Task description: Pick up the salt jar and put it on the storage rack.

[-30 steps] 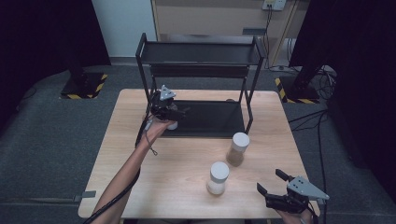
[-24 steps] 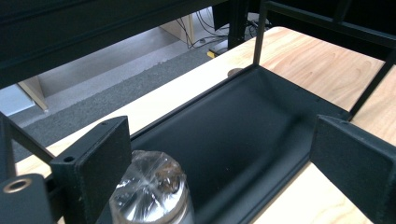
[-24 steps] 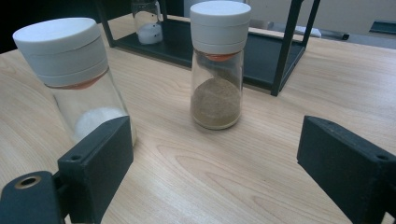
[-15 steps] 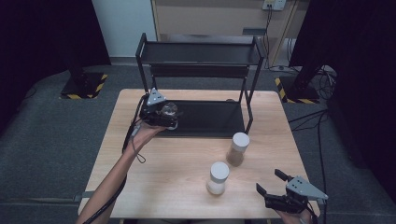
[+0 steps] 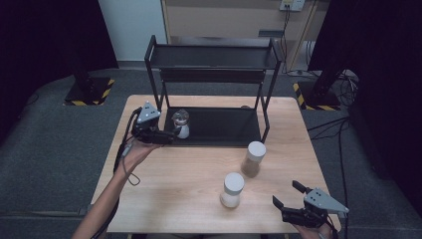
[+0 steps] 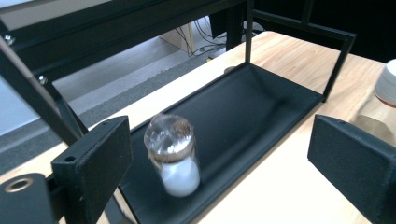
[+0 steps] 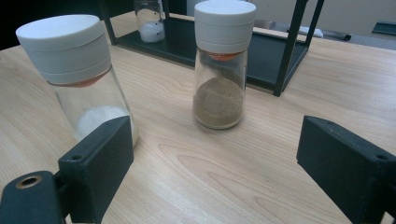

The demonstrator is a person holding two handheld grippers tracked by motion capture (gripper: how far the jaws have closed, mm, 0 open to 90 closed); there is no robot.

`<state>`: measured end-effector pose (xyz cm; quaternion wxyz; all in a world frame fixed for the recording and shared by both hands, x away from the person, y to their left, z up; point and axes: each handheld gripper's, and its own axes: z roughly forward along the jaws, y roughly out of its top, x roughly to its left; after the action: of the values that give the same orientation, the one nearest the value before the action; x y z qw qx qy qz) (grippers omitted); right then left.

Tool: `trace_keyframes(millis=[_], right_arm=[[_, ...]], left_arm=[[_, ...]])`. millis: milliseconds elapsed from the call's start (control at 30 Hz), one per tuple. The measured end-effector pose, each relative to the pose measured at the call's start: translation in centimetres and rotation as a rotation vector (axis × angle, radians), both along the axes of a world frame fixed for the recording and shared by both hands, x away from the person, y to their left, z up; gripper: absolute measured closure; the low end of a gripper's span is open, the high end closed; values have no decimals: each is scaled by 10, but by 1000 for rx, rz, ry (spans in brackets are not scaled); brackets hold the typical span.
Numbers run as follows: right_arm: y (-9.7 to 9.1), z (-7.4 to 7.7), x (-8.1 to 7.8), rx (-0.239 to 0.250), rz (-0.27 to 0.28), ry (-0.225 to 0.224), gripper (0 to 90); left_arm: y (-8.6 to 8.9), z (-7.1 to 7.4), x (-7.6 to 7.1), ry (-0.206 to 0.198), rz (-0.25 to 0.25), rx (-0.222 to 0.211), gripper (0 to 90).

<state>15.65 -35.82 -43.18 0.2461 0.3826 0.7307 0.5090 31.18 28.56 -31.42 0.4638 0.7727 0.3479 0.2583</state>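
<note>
text: none legible | labels: none | brands: none | numbers: none | signs: none

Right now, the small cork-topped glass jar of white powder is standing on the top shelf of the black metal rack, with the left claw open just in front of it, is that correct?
Not quite: the small cork-topped glass jar of white powder stands on the bottom tray of the black metal rack, not the top shelf. The left gripper view shows this. The left claw is indeed open just in front of it.

Wooden table (image 5: 199, 174), black rack (image 5: 214, 74), two white-capped jars (image 5: 232, 189)
</note>
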Motion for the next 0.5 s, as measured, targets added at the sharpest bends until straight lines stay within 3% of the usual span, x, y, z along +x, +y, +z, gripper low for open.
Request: trace_keyframes(millis=[500], right_arm=[[1, 1, 0, -7, 3, 2, 111]], left_arm=[[35, -30, -46, 22, 14, -79, 56]])
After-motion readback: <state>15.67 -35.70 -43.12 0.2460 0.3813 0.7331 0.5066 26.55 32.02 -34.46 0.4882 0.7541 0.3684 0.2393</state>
